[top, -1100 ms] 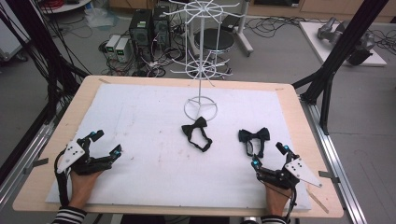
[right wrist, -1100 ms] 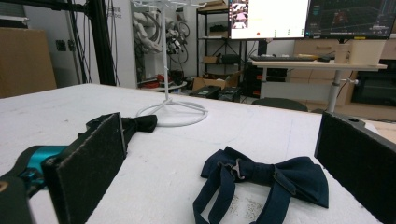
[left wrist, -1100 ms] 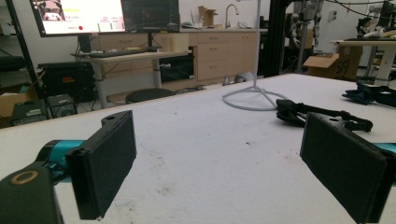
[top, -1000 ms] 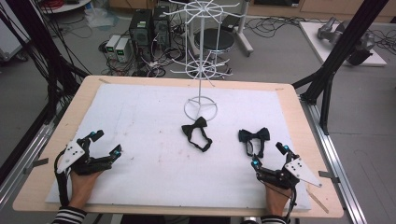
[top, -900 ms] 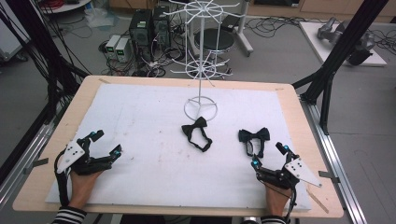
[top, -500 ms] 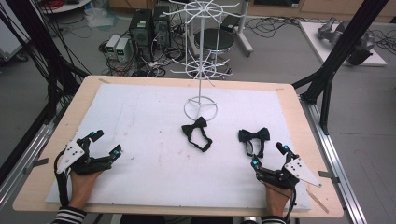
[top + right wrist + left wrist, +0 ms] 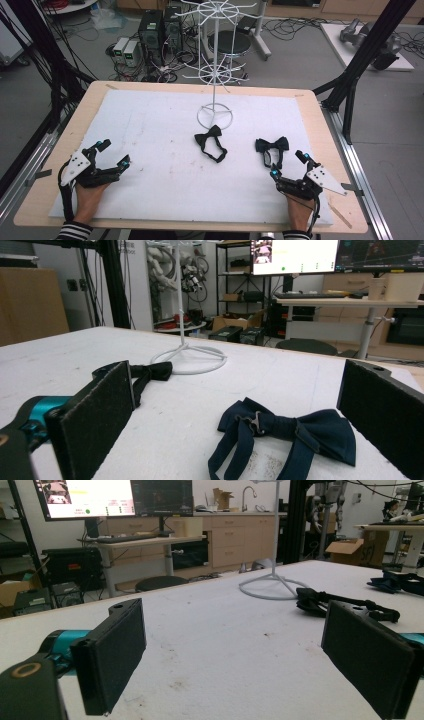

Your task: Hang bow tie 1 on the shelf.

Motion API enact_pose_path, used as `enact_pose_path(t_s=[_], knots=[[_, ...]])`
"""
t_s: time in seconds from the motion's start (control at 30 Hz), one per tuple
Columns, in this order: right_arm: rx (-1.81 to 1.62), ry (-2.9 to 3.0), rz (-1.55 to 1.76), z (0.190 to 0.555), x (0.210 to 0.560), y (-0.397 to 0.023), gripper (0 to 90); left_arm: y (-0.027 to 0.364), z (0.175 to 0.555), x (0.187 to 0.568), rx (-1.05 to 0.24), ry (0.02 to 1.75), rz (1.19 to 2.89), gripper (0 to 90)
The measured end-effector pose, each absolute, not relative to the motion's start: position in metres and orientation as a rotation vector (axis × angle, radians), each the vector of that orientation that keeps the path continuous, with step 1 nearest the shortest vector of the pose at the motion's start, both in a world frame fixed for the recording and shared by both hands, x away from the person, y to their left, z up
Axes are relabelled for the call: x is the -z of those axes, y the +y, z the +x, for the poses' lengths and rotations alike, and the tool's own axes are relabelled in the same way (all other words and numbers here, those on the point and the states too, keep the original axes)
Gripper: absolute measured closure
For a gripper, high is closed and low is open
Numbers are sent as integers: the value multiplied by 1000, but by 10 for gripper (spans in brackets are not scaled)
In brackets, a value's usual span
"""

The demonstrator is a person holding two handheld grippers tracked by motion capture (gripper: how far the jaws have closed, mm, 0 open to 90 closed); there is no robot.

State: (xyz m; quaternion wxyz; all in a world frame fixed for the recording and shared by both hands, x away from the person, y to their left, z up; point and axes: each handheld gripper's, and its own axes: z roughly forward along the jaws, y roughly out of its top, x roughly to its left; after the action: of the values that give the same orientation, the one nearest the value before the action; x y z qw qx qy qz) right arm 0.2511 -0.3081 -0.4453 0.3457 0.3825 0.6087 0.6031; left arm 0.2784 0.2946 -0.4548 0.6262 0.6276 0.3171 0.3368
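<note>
Bare white counter (image 7: 150,130) lies wide left of the wire stand (image 7: 215,75). Right gripper (image 7: 290,165), jaws apart, sits just beside the dark navy bow tie (image 7: 272,146); left gripper (image 7: 112,154) also gapes.

Left gripper (image 7: 114,154) and right gripper (image 7: 288,164) rest low, fingers spread wide.

Navy bow tie (image 7: 271,145): dark blue fabric, flat on the white desk cover, lower right of centre in the high view; knot uppermost, strap looped downward below it. In the right gripper view (image 7: 290,432) it lies low in the middle of the frame, metal clasp visible on the strap.

Black bow tie (image 7: 210,142): flat, centre of the high view, just below the ring base of the white wire stand; strap trails down and right in a loop.
</note>
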Motion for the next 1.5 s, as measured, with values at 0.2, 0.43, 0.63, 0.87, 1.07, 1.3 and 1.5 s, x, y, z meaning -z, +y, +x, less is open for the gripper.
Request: enact_pose_path(t_s=[0.2,0.43,0.63,0.87,1.07,1.3,1.5], knots=[[-1574,1607,982,252,433,-315,11,295,278,455,-772,727,1440,112],[-1542,1696,943,262,413,-323,11,295,279,455,-770,730,1436,112],[-1534,1788,917,274,392,-330,11,295,279,455,-768,730,1437,112],[-1480,1871,869,289,375,-333,11,295,278,455,-770,727,1437,112],[-1438,2040,819,309,358,-336,11,295,278,455,-768,728,1429,112],[-1360,2155,772,324,348,-333,11,296,278,455,-766,726,1424,112],[-1282,2263,681,341,336,-329,12,296,278,455,-766,728,1423,112]])
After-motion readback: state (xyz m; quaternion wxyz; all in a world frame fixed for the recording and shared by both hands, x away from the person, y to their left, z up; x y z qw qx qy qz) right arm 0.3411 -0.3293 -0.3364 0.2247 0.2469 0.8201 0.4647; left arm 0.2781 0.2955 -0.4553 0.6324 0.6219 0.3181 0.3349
